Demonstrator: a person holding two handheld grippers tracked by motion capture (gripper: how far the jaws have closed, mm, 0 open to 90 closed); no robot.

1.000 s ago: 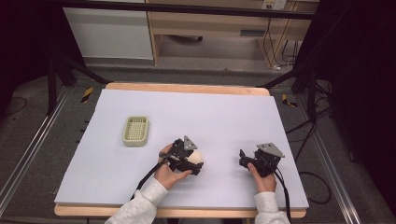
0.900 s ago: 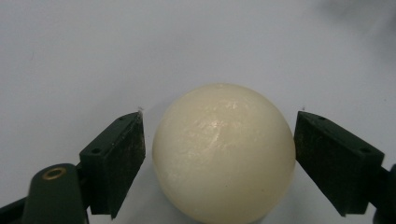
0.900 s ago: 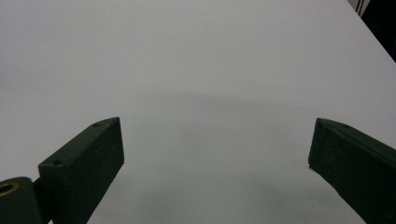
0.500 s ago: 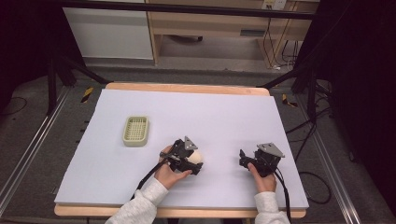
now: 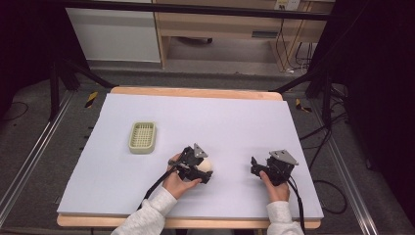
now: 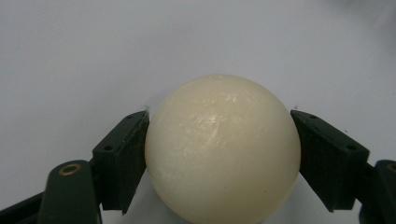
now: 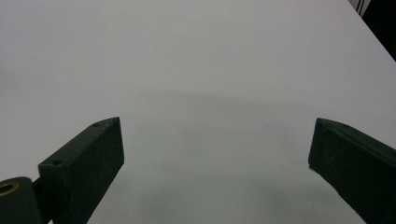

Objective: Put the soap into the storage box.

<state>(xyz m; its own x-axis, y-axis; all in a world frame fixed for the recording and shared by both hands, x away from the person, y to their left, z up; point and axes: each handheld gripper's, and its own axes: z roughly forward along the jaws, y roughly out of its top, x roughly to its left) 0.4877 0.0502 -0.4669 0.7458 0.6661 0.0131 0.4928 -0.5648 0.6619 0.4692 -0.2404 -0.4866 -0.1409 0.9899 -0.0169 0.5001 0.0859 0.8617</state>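
Nothing has shifted since a second ago: my left claw [image 6: 219, 154] still clamps the cream ball [image 6: 223, 149] on the surface [image 5: 235, 122], its underside cut off in the left gripper view. My right claw [image 7: 217, 158] hangs wide open, holding nothing. Green basket [image 5: 142, 137] sits well apart.

Your left hand-held gripper [image 5: 204, 169] is sitting mid-table [image 5: 235, 122] around the ball [image 5: 206, 164]; the basket [image 5: 142, 137] is lying behind-left, your right hand-held gripper [image 5: 255, 166] resting rightward.
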